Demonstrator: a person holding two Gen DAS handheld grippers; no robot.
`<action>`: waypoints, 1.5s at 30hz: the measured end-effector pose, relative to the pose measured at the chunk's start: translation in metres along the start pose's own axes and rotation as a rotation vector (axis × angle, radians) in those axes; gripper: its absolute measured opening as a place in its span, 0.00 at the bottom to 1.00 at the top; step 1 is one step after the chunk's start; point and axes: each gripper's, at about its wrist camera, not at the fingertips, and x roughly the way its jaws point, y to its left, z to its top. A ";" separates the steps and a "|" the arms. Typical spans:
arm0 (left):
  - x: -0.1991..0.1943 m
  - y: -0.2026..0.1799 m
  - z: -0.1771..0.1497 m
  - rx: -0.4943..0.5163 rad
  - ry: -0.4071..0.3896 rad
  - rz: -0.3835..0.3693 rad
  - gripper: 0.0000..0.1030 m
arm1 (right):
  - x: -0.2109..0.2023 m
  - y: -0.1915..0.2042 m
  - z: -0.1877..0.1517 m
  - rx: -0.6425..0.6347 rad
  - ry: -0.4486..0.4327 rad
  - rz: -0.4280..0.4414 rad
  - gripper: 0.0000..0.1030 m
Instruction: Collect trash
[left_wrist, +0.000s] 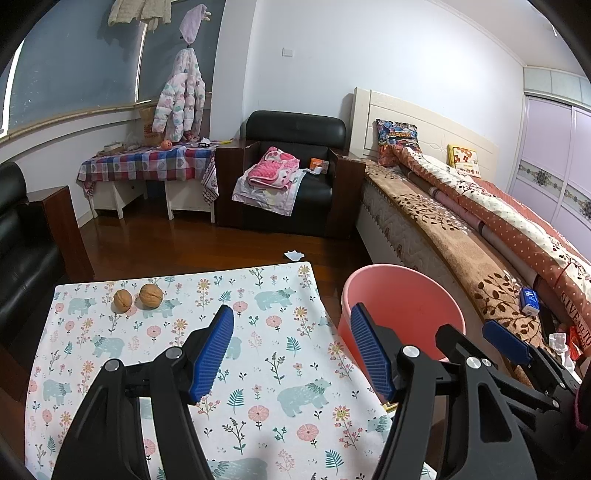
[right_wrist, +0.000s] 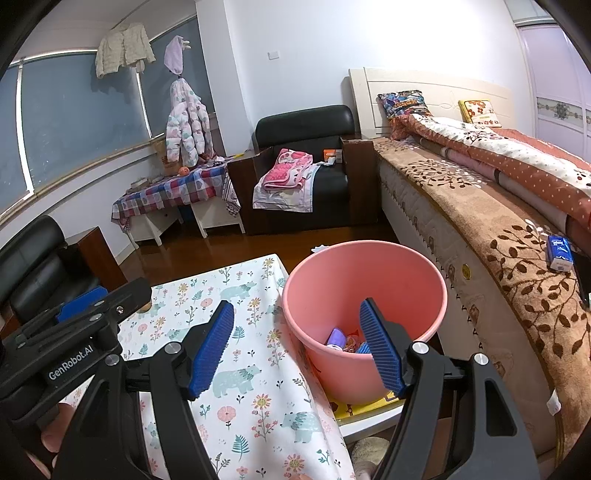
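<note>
Two walnuts (left_wrist: 122, 300) (left_wrist: 150, 295) lie side by side at the far left of the floral tablecloth (left_wrist: 258, 369). My left gripper (left_wrist: 291, 308) hovers over the cloth, open, with nothing between its blue pads (left_wrist: 214, 347). To the right of the table stands a pink bucket (left_wrist: 402, 291) (right_wrist: 364, 258) with a purple item (right_wrist: 336, 338) and other scraps at its bottom. My right gripper (right_wrist: 295, 304) is open and empty, its right finger over the bucket's mouth. Each gripper shows at the edge of the other's view: right (left_wrist: 465, 328), left (right_wrist: 110, 295). A white scrap (left_wrist: 294, 254) lies on the floor.
A bed (right_wrist: 480, 229) with a brown leaf blanket runs along the right, a blue tissue packet (right_wrist: 559, 253) on it. A black armchair (left_wrist: 295, 177) with folded cloths stands at the back, a checked side table (left_wrist: 147, 162) beside it. A black sofa (left_wrist: 22, 251) is on the left.
</note>
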 end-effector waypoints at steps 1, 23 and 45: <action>0.001 0.000 -0.001 0.000 0.001 -0.001 0.63 | 0.001 0.000 0.000 -0.001 0.001 0.000 0.69; 0.012 0.000 -0.010 0.003 0.019 -0.004 0.63 | 0.008 0.003 -0.006 -0.002 0.013 0.003 0.69; 0.027 0.010 -0.016 -0.010 0.055 0.000 0.62 | 0.027 -0.004 -0.014 0.003 0.063 0.016 0.69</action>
